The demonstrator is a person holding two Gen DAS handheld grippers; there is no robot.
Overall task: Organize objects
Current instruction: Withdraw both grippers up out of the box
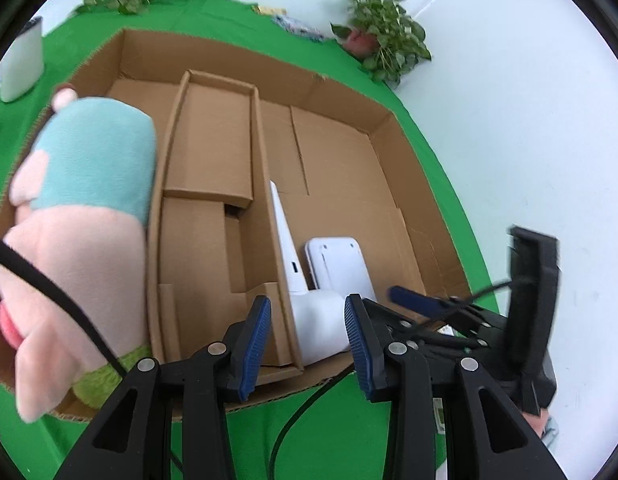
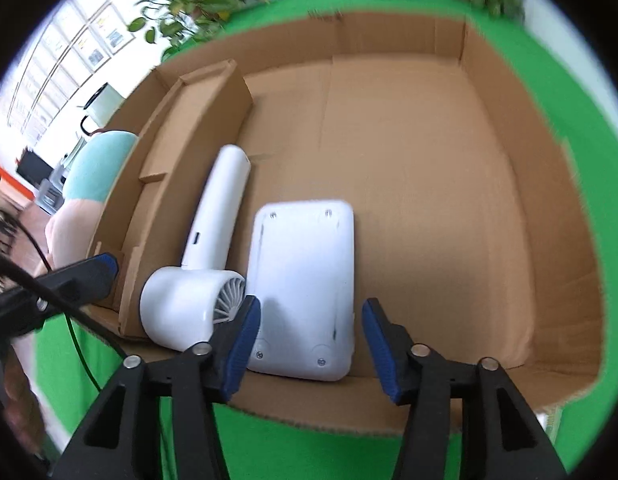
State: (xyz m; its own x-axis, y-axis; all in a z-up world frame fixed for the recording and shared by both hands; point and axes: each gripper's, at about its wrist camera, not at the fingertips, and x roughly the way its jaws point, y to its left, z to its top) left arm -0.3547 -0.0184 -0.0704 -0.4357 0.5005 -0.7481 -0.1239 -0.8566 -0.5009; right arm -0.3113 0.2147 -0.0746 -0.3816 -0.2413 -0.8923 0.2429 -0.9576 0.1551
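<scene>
Plainly both open: left claw [image 1: 307,344] gaping wide above the near rim of the box [image 1: 337,92], blue pads [image 1: 253,344] apart and nothing held; right claw [image 2: 311,350] likewise spread and bare, poised at the box's 6 o'clock edge; blue tip of the left claw poking into the right view at 9 o'clock.

Inside the box [image 2: 509,128]: white dryer [image 2: 201,272] lying flat at about 7 o'clock of the floor, handle aimed toward 12, grille end facing the right claw; white slab [image 2: 305,280] just beside it at its 3 o'clock, underside up with screws showing, seemingly touching the dryer's head, contact hard to judge; insert [image 2: 197,128] of folded cardboard running along the 9 o'clock wall, with the dryer's handle alongside it.

Plush [image 1: 81,216] in pink and teal at 9 o'clock of the left view, in the strip between insert [image 1: 213,168] and box wall, leaning out over the rim; blurred at its edges.

Under everything, green surface [image 1: 337,432]; plants [image 1: 381,36] at 1 o'clock beyond the box; white jug [image 1: 23,64] at 10 o'clock.
</scene>
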